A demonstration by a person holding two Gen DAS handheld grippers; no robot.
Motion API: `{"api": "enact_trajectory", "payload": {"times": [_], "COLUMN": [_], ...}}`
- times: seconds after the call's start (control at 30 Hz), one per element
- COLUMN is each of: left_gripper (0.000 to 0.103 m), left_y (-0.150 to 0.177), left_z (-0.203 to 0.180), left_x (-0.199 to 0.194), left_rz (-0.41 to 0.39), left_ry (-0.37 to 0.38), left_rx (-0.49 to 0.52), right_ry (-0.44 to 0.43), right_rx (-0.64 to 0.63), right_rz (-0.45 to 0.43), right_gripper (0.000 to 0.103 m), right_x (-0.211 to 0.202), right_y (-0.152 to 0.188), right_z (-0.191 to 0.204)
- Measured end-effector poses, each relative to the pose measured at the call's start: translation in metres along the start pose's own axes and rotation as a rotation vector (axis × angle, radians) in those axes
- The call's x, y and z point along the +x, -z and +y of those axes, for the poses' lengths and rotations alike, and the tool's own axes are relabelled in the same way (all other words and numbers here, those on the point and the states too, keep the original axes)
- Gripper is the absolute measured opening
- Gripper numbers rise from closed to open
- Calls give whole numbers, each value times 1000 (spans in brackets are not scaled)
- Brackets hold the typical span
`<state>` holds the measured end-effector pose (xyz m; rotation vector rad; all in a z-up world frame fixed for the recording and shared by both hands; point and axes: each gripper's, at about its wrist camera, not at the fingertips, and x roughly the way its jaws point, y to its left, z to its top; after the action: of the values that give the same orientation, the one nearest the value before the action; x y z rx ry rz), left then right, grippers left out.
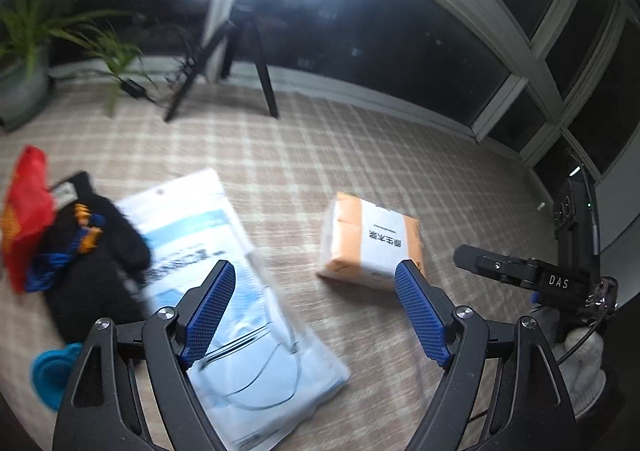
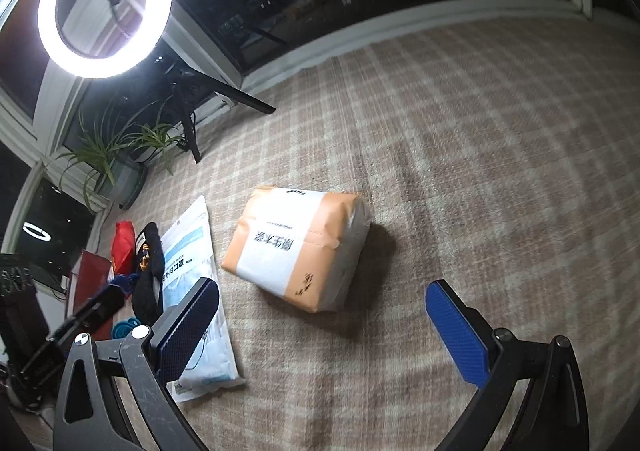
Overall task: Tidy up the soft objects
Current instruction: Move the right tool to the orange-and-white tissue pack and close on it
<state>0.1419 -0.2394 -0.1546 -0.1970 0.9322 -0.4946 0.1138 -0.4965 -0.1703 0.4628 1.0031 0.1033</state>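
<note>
An orange-and-white tissue pack [image 1: 372, 241] [image 2: 300, 247] lies on the plaid carpet. A flat pale-blue mask packet [image 1: 224, 291] [image 2: 192, 283] lies to its left. Beside that sit a black glove with blue and orange trim [image 1: 92, 251] [image 2: 148, 271], a red cloth [image 1: 26, 211] [image 2: 122, 245] and a small teal piece [image 1: 52, 371] [image 2: 122, 327]. My left gripper [image 1: 316, 311] hovers open above the mask packet's right edge, nothing between its blue pads. My right gripper [image 2: 324, 331] is open just short of the tissue pack, holding nothing. The right gripper's body [image 1: 536, 275] shows in the left wrist view.
A ring light [image 2: 104, 5] on a black tripod [image 1: 240, 63] stands by the dark windows. A potted plant [image 1: 24, 63] [image 2: 116, 155] sits in the corner. A red bag [image 2: 86, 287] rests at the far left. Plaid carpet [image 2: 480, 171] stretches to the right.
</note>
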Motion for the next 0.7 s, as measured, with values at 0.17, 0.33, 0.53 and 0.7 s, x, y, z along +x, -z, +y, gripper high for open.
{"api": "enact_trajectory", "payload": {"times": [0.17, 0.33, 0.53, 0.7], "left_gripper": [81, 81, 74, 59], "left_y": [-5, -9, -12, -10], "left_z": [-7, -14, -14, -18], "left_x": [30, 56, 89, 106], "left_rz": [43, 93, 155, 206], "left_ry": [54, 100, 129, 158], "left_rx": [18, 44, 46, 52], "right_ry": [-51, -126, -182, -220], "right_rx": [36, 87, 142, 171], "right_rz": [39, 90, 146, 176], "right_gripper": [93, 85, 71, 60], "right_x": [20, 41, 62, 71], "right_y": [-11, -23, -30, -33], "right_z": [-13, -23, -33, -37]}}
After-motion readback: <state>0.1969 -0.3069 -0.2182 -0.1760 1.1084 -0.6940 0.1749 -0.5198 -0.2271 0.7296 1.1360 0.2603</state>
